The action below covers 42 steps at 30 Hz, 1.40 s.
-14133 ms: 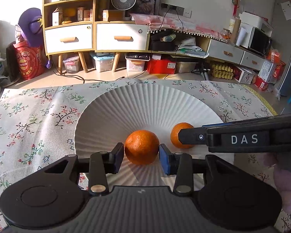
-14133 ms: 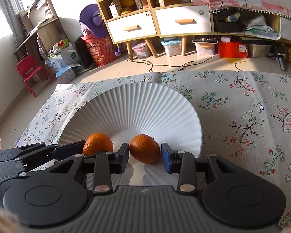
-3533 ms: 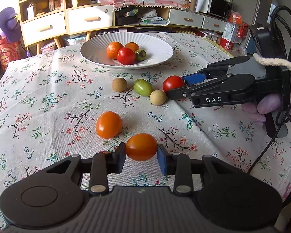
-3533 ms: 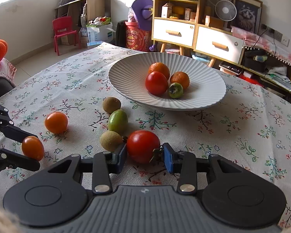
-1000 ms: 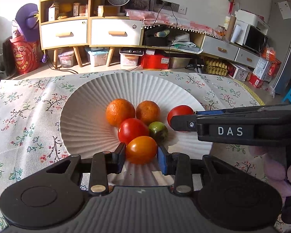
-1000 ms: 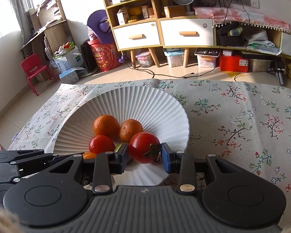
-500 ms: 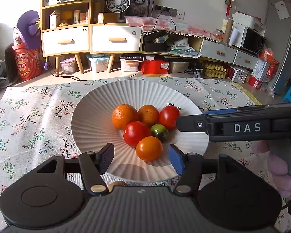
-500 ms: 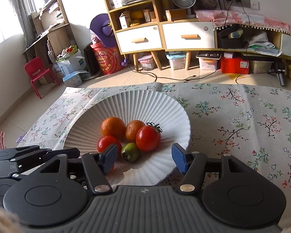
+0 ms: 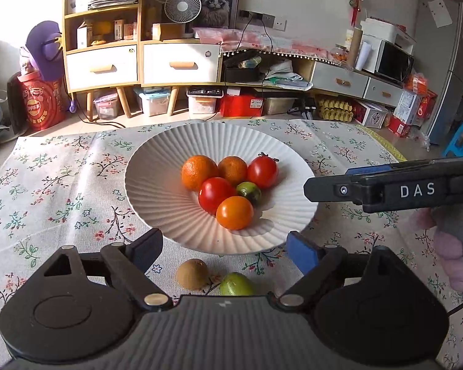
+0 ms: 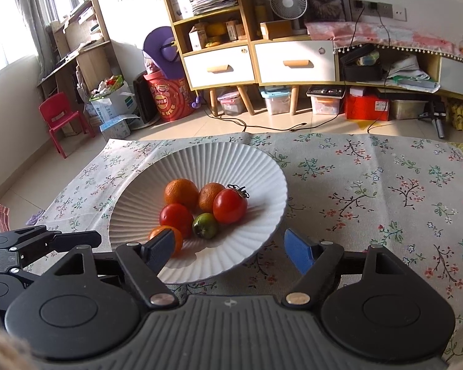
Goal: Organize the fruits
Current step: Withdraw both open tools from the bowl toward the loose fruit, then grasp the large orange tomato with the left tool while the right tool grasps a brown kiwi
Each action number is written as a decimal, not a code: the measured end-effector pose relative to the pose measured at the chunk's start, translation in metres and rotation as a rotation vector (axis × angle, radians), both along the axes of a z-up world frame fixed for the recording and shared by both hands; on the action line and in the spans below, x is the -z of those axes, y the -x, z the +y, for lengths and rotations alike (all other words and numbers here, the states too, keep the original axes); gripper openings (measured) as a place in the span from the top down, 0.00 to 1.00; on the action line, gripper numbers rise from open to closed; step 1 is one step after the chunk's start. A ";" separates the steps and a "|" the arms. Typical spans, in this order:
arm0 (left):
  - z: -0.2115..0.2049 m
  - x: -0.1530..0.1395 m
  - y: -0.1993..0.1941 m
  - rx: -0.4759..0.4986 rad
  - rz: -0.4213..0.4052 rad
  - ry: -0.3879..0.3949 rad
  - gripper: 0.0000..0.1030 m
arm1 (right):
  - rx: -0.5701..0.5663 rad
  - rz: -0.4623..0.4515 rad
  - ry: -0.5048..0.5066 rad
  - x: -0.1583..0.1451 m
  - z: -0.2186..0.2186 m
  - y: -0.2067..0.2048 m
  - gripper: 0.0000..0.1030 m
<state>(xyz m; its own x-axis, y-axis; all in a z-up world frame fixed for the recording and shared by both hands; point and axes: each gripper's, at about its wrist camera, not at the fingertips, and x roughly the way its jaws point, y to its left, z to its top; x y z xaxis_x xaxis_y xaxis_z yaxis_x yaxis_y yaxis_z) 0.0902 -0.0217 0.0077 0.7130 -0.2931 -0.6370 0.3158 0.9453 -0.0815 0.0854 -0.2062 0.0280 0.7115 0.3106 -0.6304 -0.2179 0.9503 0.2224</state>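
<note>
The white ribbed plate (image 9: 145, 160) holds two mandarins (image 9: 199, 172), a stemmed red tomato (image 9: 262, 172), another red tomato (image 9: 216, 194), a small green fruit (image 9: 248, 192) and an orange tomato (image 9: 234, 212). My left gripper (image 9: 223, 248) hangs over the plate's near rim with its jaws opening and nothing between the pads. In the right wrist view the plate (image 10: 262, 166) lies ahead, the stemmed tomato (image 10: 230, 205) resting free in it. My right gripper (image 10: 228, 246) is likewise opening and empty. Its left finger hides part of the orange tomato (image 10: 177, 239).
A brown round fruit (image 9: 192, 273) and a green fruit (image 9: 236, 283) lie on the floral tablecloth (image 9: 61, 185) just before the plate, under the left gripper. The right gripper's side (image 9: 330, 182) reaches in from the right. Shelves and boxes stand beyond the table.
Both grippers went from shut to wide open. The orange tomato and the stemmed red tomato were let go and lie in the plate. Both grippers drew back a little from the fruit.
</note>
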 end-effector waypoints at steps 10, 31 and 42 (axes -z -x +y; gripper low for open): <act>0.019 0.002 0.020 -0.033 0.024 0.007 0.04 | -0.023 0.009 0.023 0.006 -0.002 0.019 0.20; 0.058 0.019 0.051 -0.077 0.072 -0.071 0.03 | -0.105 0.036 0.070 0.019 0.017 0.050 0.08; 0.058 0.043 0.063 -0.045 0.097 -0.130 0.03 | -0.177 0.052 0.131 0.032 0.038 0.062 0.08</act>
